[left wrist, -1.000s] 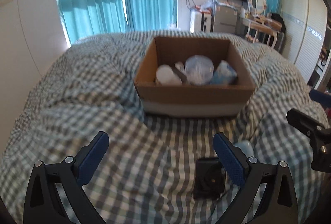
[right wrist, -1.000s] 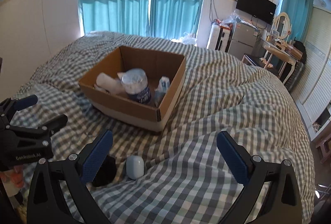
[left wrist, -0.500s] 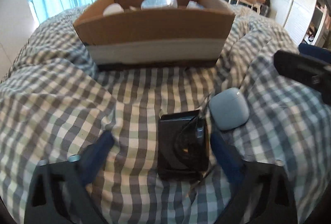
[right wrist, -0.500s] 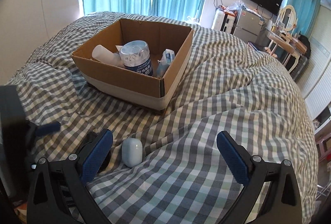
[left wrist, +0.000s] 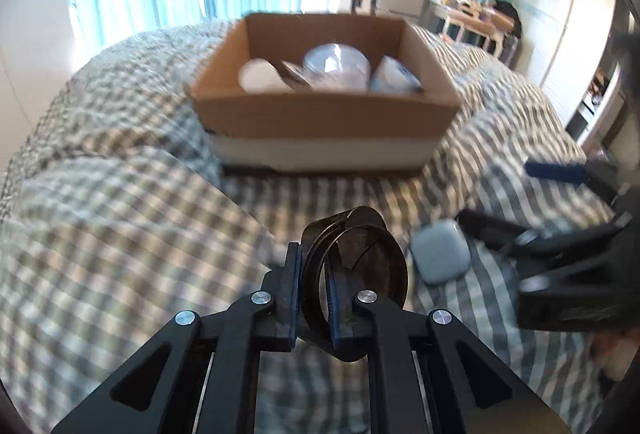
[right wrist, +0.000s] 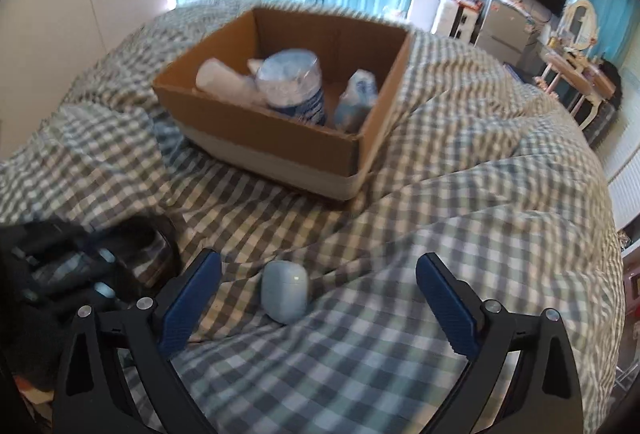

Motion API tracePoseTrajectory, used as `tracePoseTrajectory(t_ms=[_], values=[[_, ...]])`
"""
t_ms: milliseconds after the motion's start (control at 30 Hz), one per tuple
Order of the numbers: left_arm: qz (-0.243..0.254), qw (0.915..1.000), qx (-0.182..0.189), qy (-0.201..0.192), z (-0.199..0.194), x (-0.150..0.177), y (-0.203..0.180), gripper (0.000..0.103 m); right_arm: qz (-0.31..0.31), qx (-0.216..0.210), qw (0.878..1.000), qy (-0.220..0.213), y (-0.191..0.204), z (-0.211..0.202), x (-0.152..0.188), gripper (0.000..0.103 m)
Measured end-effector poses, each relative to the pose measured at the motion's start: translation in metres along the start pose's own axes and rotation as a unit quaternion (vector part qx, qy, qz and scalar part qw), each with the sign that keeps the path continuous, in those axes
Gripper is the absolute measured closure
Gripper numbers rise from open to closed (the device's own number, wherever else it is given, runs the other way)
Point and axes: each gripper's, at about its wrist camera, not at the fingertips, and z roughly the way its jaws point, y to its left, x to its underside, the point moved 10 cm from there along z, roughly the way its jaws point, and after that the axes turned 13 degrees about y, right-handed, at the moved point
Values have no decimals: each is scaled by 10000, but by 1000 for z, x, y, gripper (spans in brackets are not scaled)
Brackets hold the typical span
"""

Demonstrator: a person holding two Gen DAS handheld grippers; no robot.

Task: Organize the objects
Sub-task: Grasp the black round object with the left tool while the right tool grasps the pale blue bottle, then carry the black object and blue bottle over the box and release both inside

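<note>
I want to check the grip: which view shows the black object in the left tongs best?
The left wrist view: the black object sits centred and close, clamped between the left tongs. The right wrist view shows it only blurred at the left edge.

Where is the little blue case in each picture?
Left wrist view: the pale blue case lies on the checked quilt, lower right of centre.
Right wrist view: the case is low, left of centre, between the open right tool's fingers.
Shared landmark: the cardboard box behind it.
</note>
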Motion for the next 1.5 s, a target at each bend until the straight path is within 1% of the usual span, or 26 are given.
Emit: tracePoseTrajectory(t_ms=[33, 67, 100, 133, 167, 267, 333, 367, 467, 500, 567, 633, 733, 833, 900, 1033, 1067, 1133, 1300, 1433, 1500], values=[[-30, 9999, -121, -85, -4, -4, 6, 92, -9, -43, 9999, 159, 4, 11, 0, 18], [-35, 9996, -233, -149, -6, -7, 12, 92, -18, -118, 9996, 271, 7, 18, 1, 21], [-52, 9991, -358, -198, -8, -10, 19, 92, -20, -200, 9990, 391, 10, 26, 1, 27], [-79, 9989, -406, -221, -10, -11, 21, 92, -10, -250, 9984, 512, 13, 34, 3, 33], [-104, 9987, -434, -234, -10, -13, 27, 92, -26, -240, 9979, 601, 15, 39, 5, 34], [-173, 9987, -431, -223, -7, -15, 38, 92, -201, -239, 9953, 914, 25, 54, 12, 39], [-207, 9989, -370, -177, -3, -15, 43, 92, -300, -190, 9936, 1074, 29, 60, 16, 50], [-223, 9991, -342, -149, -1, -14, 44, 92, -357, -171, 9924, 1161, 31, 64, 17, 53], [-244, 9993, -270, -99, 3, -9, 48, 92, -477, -5, 9909, 1255, 35, 67, 20, 63], [-239, 9994, -236, -84, 4, -8, 49, 92, -511, 20, 9909, 1245, 36, 66, 21, 64], [-231, 9995, -201, -52, 5, -5, 47, 92, -600, 114, 9910, 1190, 40, 62, 23, 65], [-231, 9996, -174, -48, 5, -3, 48, 92, -661, 163, 9918, 1083, 44, 55, 24, 71], [-220, 9996, -167, -91, 0, 0, 49, 92, -719, 163, 9933, 886, 52, 42, 26, 78], [-222, 9995, -157, -140, -5, 3, 50, 92, -615, 258, 9962, 560, 54, 25, 25, 78], [-244, 9994, -169, -155, -8, 5, 53, 92, -538, 257, 9973, 420, 53, 13, 24, 78], [-221, 9992, -217, -232, -17, 6, 54, 92, -432, 170, 9987, 210, 51, -8, 23, 78], [-207, 9992, -232, -257, -20, 5, 53, 92, -429, 148, 9988, 177, 46, -11, 21, 78], [-178, 9990, -273, -303, -25, 3, 52, 92, -444, 165, 9988, 102, 47, -20, 20, 78], [-116, 9984, -294, -478, -42, -14, 48, 92, -424, 154, 9988, -180, 46, -48, 0, 78], [-155, 9972, -268, -676, -56, -37, 48, 92, -360, 121, 9977, -557, 39, -80, -27, 78], [-256, 9965, -244, -761, -62, -51, 50, 92, -349, 92, 9969, -693, 38, -93, -40, 78]])
